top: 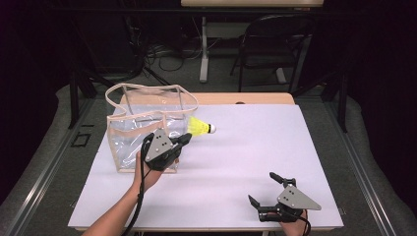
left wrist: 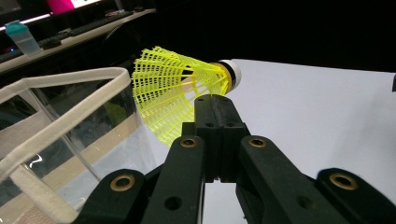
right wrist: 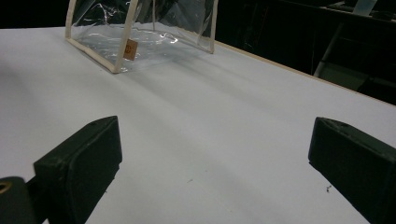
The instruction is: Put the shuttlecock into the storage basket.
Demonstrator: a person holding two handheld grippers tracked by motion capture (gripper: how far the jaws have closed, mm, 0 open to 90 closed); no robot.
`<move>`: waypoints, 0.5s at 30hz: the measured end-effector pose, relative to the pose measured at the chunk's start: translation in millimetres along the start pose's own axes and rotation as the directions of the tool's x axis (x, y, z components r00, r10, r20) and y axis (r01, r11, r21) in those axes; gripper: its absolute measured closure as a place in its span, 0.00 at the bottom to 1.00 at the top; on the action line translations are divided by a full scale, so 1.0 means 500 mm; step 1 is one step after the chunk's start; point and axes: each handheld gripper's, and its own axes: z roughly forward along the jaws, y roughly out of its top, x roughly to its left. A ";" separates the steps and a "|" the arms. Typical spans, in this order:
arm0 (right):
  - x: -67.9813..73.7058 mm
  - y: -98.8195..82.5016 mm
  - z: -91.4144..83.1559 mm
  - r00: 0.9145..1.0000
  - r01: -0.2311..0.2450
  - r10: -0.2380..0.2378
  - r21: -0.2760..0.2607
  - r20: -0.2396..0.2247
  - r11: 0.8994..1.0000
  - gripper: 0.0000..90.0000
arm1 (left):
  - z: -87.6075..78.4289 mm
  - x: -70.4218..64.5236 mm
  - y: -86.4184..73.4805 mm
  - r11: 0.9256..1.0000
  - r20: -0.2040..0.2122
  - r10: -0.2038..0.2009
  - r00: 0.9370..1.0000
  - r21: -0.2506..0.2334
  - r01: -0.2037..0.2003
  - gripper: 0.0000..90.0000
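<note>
Left gripper [top: 186,139] clamped on yellow shuttlecock [top: 201,128], held in the air just beside the clear bag's [top: 129,142] cream rim [left wrist: 70,79]. Right gripper [top: 265,189] wide apart, empty, low over white table [top: 255,142], well apart from bag.

The bag [top: 147,125] stood on the surface [top: 246,147] at the frame's left; the shuttlecock [top: 201,128] hung just right of it, the right claw [top: 268,189] lower right.
</note>
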 end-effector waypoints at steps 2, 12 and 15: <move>0.000 0.000 0.000 1.000 -0.001 0.001 -0.001 0.000 1.000 0.02 | -0.001 0.002 0.002 1.000 -0.003 0.002 1.000 -0.002 -0.002 1.00; 0.000 0.000 0.000 1.000 0.001 -0.001 0.000 0.001 1.000 0.02 | -0.006 0.010 0.012 1.000 -0.008 0.004 1.000 -0.017 -0.004 1.00; 0.000 0.000 0.000 1.000 0.001 -0.001 -0.002 0.001 1.000 0.03 | -0.007 0.012 0.016 1.000 -0.012 0.006 1.000 -0.020 -0.006 1.00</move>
